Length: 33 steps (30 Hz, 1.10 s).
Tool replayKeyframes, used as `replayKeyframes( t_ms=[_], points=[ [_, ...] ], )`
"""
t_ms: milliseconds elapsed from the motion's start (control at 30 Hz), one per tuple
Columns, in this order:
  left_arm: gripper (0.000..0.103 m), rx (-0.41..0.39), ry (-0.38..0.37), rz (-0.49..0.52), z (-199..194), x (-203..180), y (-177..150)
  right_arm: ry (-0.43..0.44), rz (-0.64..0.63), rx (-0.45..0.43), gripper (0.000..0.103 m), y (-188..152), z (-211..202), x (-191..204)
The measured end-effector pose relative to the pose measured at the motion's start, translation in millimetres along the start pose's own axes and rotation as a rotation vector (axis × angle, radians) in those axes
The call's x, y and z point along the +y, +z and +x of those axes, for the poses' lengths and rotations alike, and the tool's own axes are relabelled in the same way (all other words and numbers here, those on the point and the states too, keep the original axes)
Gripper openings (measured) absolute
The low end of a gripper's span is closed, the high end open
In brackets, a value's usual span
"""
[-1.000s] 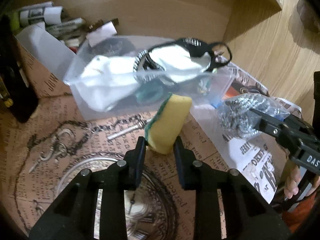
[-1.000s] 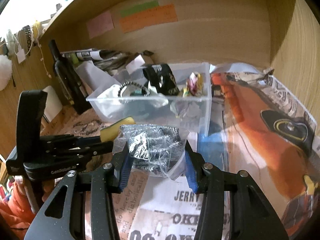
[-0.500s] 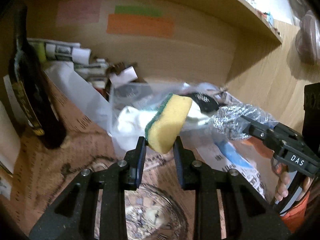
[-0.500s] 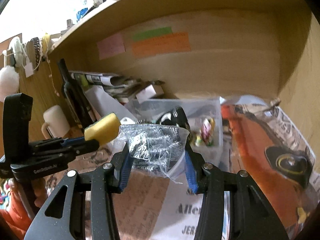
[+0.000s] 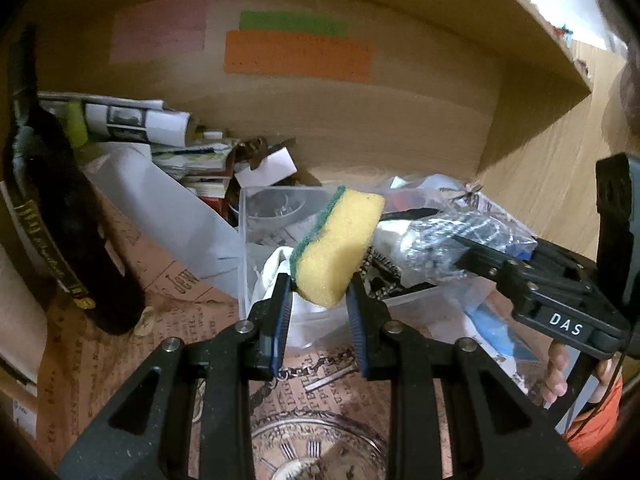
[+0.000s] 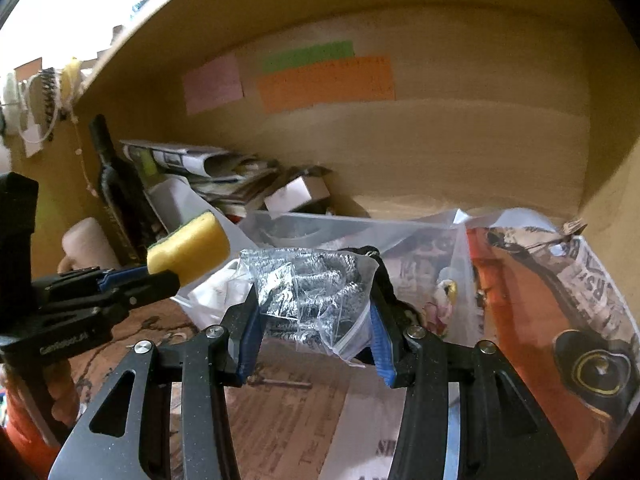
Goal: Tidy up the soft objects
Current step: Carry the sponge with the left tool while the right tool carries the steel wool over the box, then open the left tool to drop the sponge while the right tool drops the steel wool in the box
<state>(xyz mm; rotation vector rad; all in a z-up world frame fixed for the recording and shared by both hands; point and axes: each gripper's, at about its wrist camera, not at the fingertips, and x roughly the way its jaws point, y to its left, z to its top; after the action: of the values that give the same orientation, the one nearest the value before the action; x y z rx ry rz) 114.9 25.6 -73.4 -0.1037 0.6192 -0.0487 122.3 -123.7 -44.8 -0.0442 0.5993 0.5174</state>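
My left gripper (image 5: 318, 292) is shut on a yellow sponge with a green scouring side (image 5: 338, 246), held in the air in front of a clear plastic bin (image 5: 260, 216). The sponge also shows in the right wrist view (image 6: 188, 248). My right gripper (image 6: 314, 320) is shut on a clear bag of silver metal scourer (image 6: 310, 292), level with the sponge and to its right; the bag also shows in the left wrist view (image 5: 444, 244). The bin (image 6: 360, 226) holds white cloth, black bands and small items.
A dark bottle (image 5: 48, 216) stands at the left. Rolled newspapers and boxes (image 5: 160, 140) are piled at the back of the wooden shelf. Coloured notes (image 5: 296, 56) stick to the back wall. Printed paper (image 6: 560, 300) lines the shelf floor.
Both grippers have risen with their loads, from low over the shelf floor to level with the bin's rim. The views now look more at the back wall.
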Motion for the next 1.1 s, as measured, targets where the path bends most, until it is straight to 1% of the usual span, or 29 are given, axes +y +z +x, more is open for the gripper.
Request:
replayKeyframes(
  t_ms=[133,267,433,500,533,567,633,767,867,967,1100],
  points=[
    [0.027,0.042,0.005,0.006,20,1,0,-0.02,-0.015,0.047,0.043,-3,17,1],
    [0.027,0.077,-0.006,0.002,34,3,-1,-0.028,-0.01,0.079,0.043,-7,28,-2],
    [0.029,0.091,-0.008,-0.003,40,3,0,-0.044,-0.014,0.101,0.043,-11,36,-1],
    [0.034,0.089,-0.004,-0.001,39,2,-1,-0.053,-0.02,0.095,0.044,-11,34,-1],
    [0.042,0.087,-0.003,-0.001,38,2,-1,-0.063,-0.024,0.092,0.044,-11,34,0],
    [0.05,0.083,0.0,-0.001,37,2,-1,-0.072,-0.029,0.091,0.044,-11,33,1],
    [0.054,0.069,0.002,0.0,33,2,-2,-0.076,-0.035,0.09,0.047,-10,31,2],
    [0.055,0.044,0.002,0.009,20,-1,-2,-0.07,-0.03,0.067,0.057,-7,22,2],
    [0.056,0.001,0.009,0.013,4,-5,-1,-0.058,-0.026,0.03,0.062,-3,7,3],
    [0.056,-0.046,0.016,0.02,-14,-9,1,-0.056,-0.034,-0.021,0.063,3,-13,6],
    [0.056,-0.129,0.023,0.028,-41,-15,7,-0.058,-0.048,-0.093,0.064,10,-44,10]
  ],
)
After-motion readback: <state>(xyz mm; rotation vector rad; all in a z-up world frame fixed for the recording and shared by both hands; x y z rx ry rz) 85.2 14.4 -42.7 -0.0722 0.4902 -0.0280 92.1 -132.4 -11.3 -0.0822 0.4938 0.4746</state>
